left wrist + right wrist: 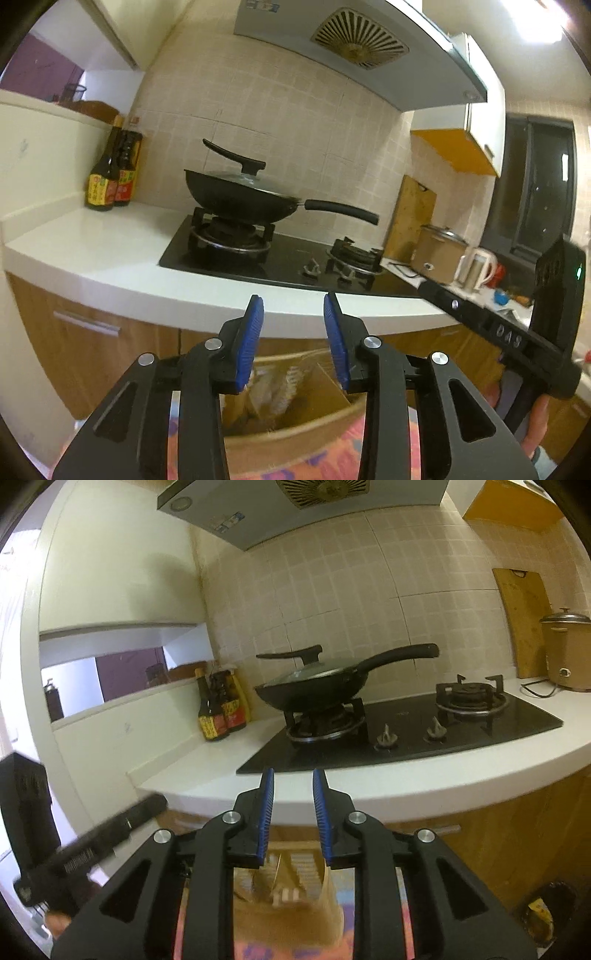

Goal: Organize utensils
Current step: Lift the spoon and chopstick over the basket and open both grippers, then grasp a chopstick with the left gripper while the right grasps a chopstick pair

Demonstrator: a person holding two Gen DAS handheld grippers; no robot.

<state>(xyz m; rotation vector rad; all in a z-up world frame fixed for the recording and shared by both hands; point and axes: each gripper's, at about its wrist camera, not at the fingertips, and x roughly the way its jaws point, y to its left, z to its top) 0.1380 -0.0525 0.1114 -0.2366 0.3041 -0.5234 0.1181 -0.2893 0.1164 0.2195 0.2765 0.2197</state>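
Left wrist view: the left claw (293,306) is spread, holding nothing. Below it, at 6 o'clock, an open cardboard box (295,417) holds blurred, pale utensils (273,391). A lidded wok (243,194) sits on the desk (92,243).

Right wrist view: the right claw (293,781) is spread and holds nothing; box (288,904) at 6 o'clock, contents blurred.

Right gripper (293,786) with blue pads parted, empty, before white desk (207,771). Lidded black wok (314,690) sits on black glass gas hob (406,731); dark sauce bottles (221,710) left of it.
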